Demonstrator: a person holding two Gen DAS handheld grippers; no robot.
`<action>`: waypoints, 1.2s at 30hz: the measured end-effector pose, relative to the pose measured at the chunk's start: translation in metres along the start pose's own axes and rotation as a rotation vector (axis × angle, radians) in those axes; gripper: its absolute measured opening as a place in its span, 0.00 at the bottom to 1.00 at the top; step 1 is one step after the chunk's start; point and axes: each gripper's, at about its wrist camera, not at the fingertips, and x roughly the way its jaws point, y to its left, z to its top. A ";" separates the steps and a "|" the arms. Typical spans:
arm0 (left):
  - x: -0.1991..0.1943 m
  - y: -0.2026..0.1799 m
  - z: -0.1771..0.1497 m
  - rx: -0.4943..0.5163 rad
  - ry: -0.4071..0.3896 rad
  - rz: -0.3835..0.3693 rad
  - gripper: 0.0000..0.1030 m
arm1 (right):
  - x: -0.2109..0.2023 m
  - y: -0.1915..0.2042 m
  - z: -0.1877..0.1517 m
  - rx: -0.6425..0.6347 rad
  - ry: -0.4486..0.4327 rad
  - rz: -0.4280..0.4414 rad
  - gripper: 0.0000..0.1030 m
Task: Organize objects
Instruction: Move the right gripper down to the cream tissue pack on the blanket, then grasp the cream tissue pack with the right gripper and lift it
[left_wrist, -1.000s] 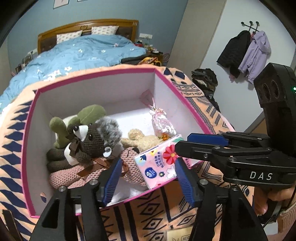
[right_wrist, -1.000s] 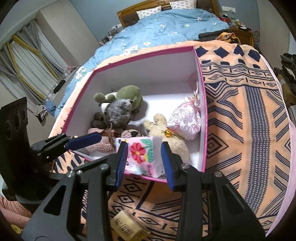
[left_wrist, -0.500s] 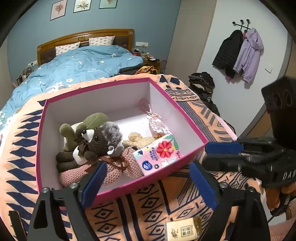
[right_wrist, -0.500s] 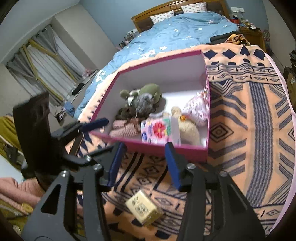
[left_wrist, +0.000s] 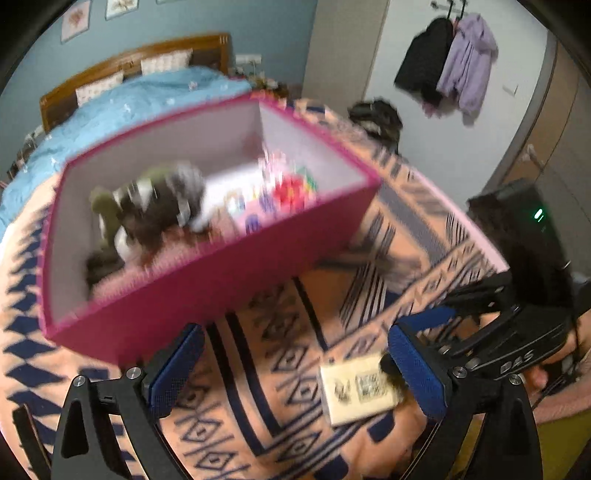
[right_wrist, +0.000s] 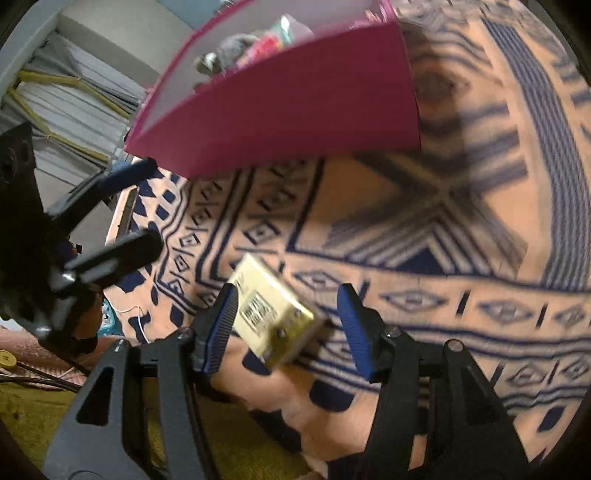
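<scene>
A pink box (left_wrist: 221, 284) sits on the patterned blanket (left_wrist: 303, 332) and holds a brown plush toy (left_wrist: 155, 210), a green plush (left_wrist: 105, 206) and a pink flowered tissue pack (left_wrist: 280, 199). A small cream box (left_wrist: 356, 387) lies on the blanket near its front edge. My left gripper (left_wrist: 291, 373) is open and empty in front of the pink box. My right gripper (right_wrist: 290, 325) is open with its jaws on either side of the cream box (right_wrist: 269, 314), not gripping it. The pink box also shows in the right wrist view (right_wrist: 288, 107).
A bed with a blue duvet (left_wrist: 122, 110) stands behind the box. Coats (left_wrist: 450, 62) hang on the right wall. The blanket's front edge drops to a yellow-green surface (right_wrist: 44, 417). Curtains (right_wrist: 74, 92) hang at the left.
Both grippers have pulled back from the pink box and dropped toward the blanket's front edge. The right gripper now straddles the cream box. The tissue pack stays in the pink box.
</scene>
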 end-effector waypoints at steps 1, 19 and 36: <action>0.007 0.001 -0.005 -0.013 0.032 -0.012 0.92 | 0.002 -0.002 -0.002 0.011 0.006 0.005 0.56; 0.049 -0.004 -0.038 -0.095 0.242 -0.228 0.33 | 0.018 -0.013 -0.019 0.104 0.045 0.074 0.30; 0.061 0.017 -0.022 -0.225 0.233 -0.221 0.33 | 0.022 -0.018 0.013 0.099 -0.028 0.038 0.33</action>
